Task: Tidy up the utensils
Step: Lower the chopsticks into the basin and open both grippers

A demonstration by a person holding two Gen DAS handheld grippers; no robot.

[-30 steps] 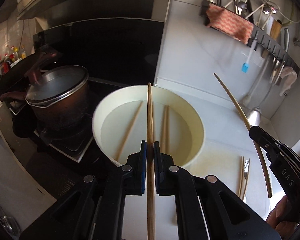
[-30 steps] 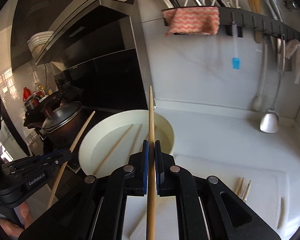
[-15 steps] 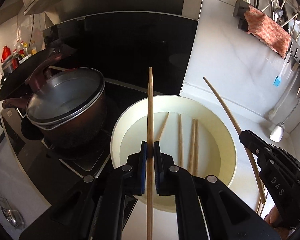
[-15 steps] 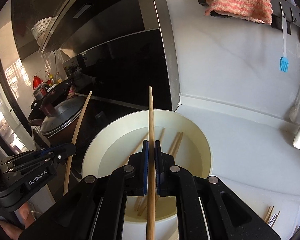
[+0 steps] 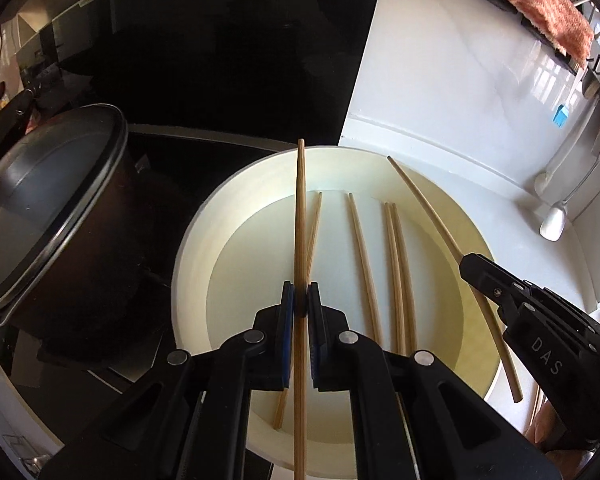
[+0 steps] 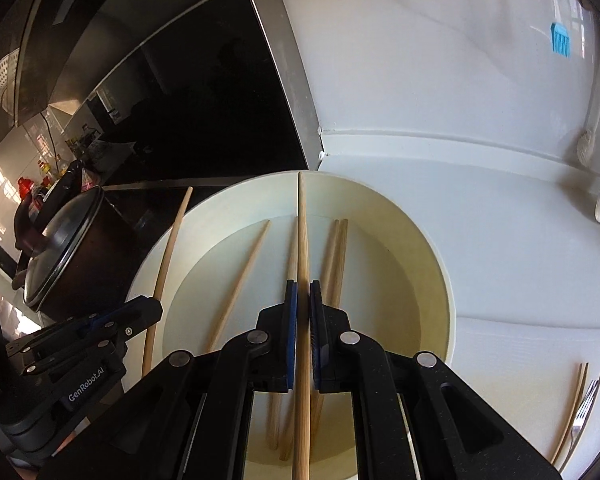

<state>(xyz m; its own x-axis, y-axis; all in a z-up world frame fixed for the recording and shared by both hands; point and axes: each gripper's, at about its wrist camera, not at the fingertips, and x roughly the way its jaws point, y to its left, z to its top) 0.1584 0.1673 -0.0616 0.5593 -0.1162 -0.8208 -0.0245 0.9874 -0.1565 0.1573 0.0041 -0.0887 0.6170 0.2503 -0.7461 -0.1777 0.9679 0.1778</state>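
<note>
A: Currently listed: left gripper (image 5: pixel 299 307), jaws clamped on one bamboo chopstick (image 5: pixel 300 216); right gripper (image 6: pixel 303 304), clamped likewise on another chopstick (image 6: pixel 302 236).

B: Why poised so?

A: Both tips aim at twelve o'clock over the cream basin (image 5: pixel 188 240), likely for dropping beside the loose chopsticks (image 5: pixel 396 264) inside.

B: Changes?

A: Basin looms larger than a second ago; both grippers have descended. Lidded pot (image 5: pixel 48 208) sits at nine o'clock.
</note>
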